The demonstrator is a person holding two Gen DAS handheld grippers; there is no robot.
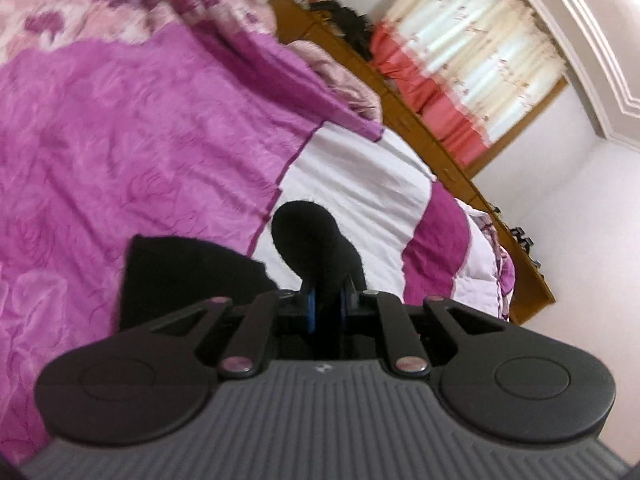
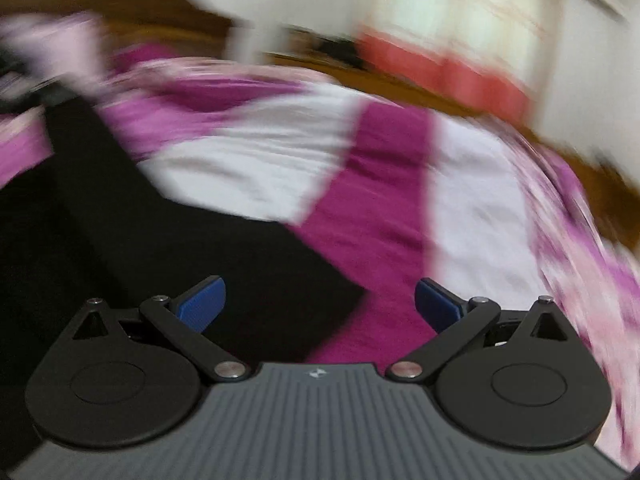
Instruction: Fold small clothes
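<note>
Black garment (image 1: 316,240): 1 | left gripper (image 1: 326,306) fingers clamp it | right gripper (image 2: 320,304) fingers apart

— Where am I working?
— In a home bedroom: below me spreads a purple, pink and white patchwork quilt (image 1: 140,120) on a bed.
— What else shows it?
— A long wooden sideboard (image 1: 404,116) along the white wall, books on it, and a cream floral curtain with red hem (image 1: 472,64) over the window.

A bed under a purple-and-white quilt (image 1: 120,120) carries a black garment (image 2: 160,248) lying on it.
</note>
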